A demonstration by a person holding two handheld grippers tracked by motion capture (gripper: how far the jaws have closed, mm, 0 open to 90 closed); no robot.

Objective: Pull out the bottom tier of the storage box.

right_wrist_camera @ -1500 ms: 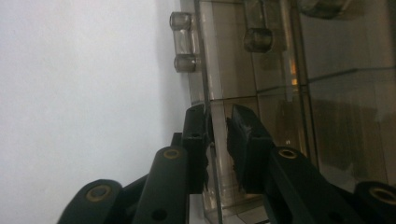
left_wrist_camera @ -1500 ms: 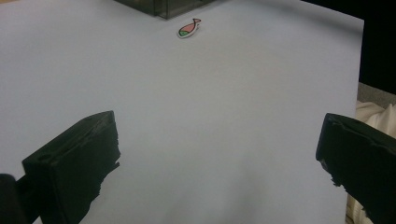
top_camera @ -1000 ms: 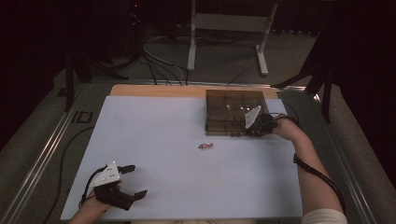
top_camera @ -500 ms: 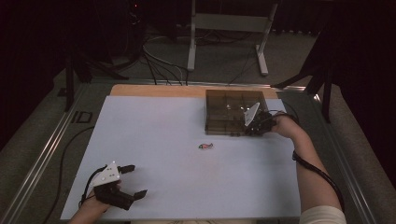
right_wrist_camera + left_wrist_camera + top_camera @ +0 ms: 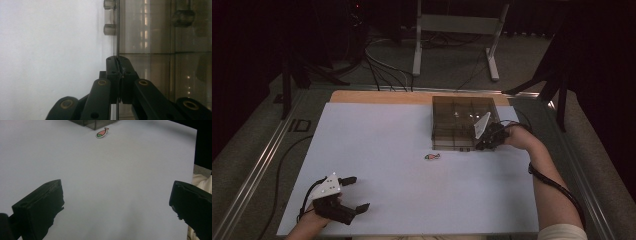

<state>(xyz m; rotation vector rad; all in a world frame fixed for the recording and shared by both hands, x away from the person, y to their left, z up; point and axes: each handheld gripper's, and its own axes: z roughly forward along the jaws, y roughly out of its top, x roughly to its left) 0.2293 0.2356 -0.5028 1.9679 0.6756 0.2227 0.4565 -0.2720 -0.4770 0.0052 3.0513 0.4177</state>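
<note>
On the white table sheet in the high view, the person's right forearm reaches from the near right corner toward the far right, and the right gripper sits at the near right edge of one smoky transparent compartment box. One small fish-shaped piece, red with some green, lies flat on the sheet just near and left of the box, apart from it. At the near left corner the left hand holds the left gripper low over the sheet, its two jaws standing wide apart with nothing between them. Seen from the left gripper view, both black jaws rise at the two sides, far from each other, over the bare sheet; the one fish piece lies far ahead, close to the box corner. Seen from the right gripper view, the right gripper has its two jaws closed on the thin edge wall of the box, which runs straight between the pads; its jaws have just been closing on this wall. Two hinge knuckles show on that edge farther off.
</note>
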